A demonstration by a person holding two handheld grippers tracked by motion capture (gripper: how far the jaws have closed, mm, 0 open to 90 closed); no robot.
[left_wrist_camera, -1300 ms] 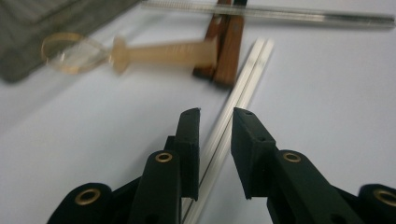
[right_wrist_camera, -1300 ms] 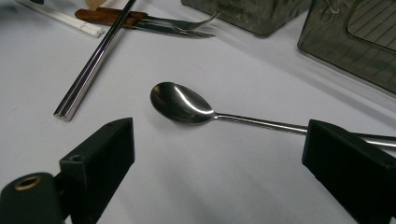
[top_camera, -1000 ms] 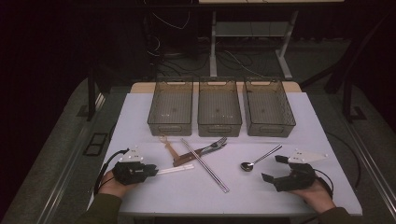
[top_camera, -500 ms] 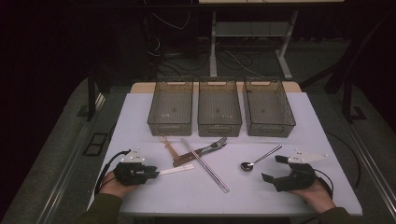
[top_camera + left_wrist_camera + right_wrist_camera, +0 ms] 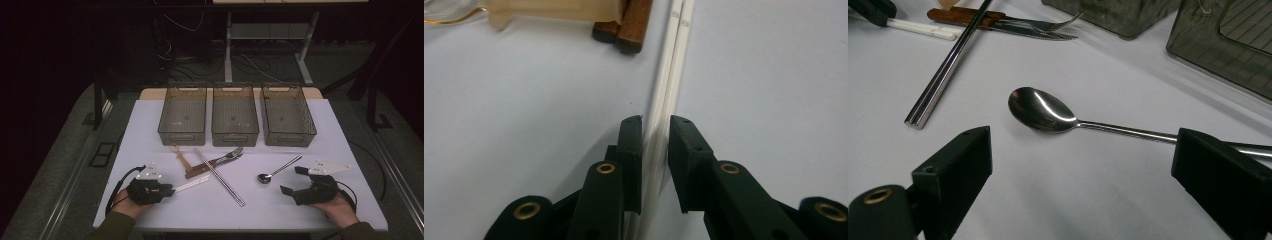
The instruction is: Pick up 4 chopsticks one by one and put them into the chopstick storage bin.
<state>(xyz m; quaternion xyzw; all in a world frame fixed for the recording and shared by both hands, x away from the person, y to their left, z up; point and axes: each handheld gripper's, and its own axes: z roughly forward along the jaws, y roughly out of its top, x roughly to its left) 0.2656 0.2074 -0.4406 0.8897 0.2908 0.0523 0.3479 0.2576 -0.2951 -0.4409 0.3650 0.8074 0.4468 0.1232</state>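
Near the table's front left corner, my left gripper [image 5: 655,122] had just been closing on the pair of slim white plastic chopsticks [image 5: 676,50]. My pads seemed to touch both sides, so I judged the grasp nearly made; next came a firm squeeze and a level lift. Near the front right corner, my right gripper [image 5: 1080,165] gaped wide and empty before the shiny steel spoon [image 5: 1040,110].

A lab setup is seen: a lit white counter [image 5: 150,120], dark surroundings, loose cables [image 5: 175,65] trailed across the floor [image 5: 60,165].
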